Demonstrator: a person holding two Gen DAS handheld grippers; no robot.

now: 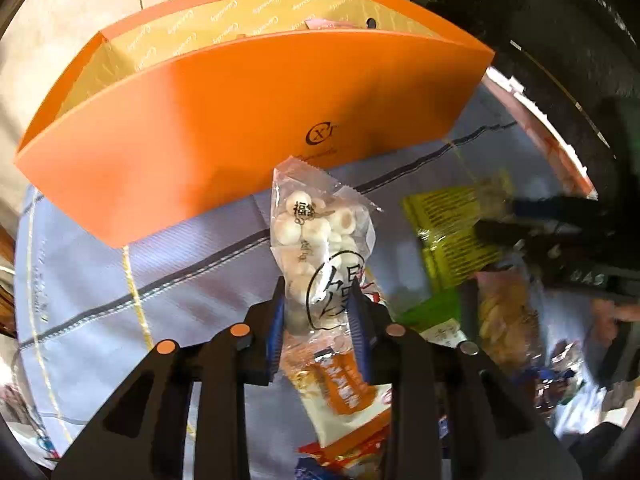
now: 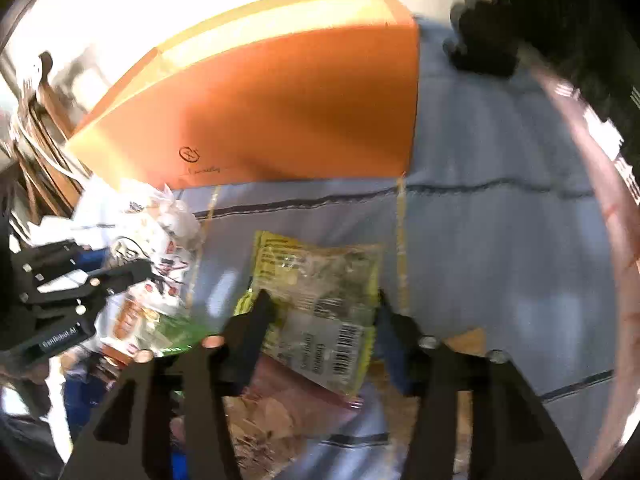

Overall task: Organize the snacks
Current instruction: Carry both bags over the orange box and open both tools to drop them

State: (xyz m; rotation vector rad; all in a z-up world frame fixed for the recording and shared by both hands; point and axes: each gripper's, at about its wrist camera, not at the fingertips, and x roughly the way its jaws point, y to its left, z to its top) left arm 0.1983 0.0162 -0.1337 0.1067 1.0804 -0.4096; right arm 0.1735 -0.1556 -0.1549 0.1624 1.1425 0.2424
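My left gripper (image 1: pixel 318 300) is shut on a clear bag of small white round snacks (image 1: pixel 320 240) and holds it upright just in front of the open orange box (image 1: pixel 256 120). My right gripper (image 2: pixel 322 312) is open, its fingers on either side of a yellow snack packet (image 2: pixel 320 292) lying on the blue-grey tablecloth (image 2: pixel 500 260). The yellow packet (image 1: pixel 448 232) and the right gripper (image 1: pixel 532 224) also show in the left wrist view. The left gripper (image 2: pixel 100 280) shows at the left of the right wrist view. The orange box (image 2: pixel 280 120) stands behind.
A pile of other snack packets (image 1: pixel 344 392) lies below and right of my left gripper, among them an orange-white one and a green one (image 2: pixel 176 328). A pink table edge (image 2: pixel 624 240) curves at the right. Dark objects (image 2: pixel 480 40) stand at the back right.
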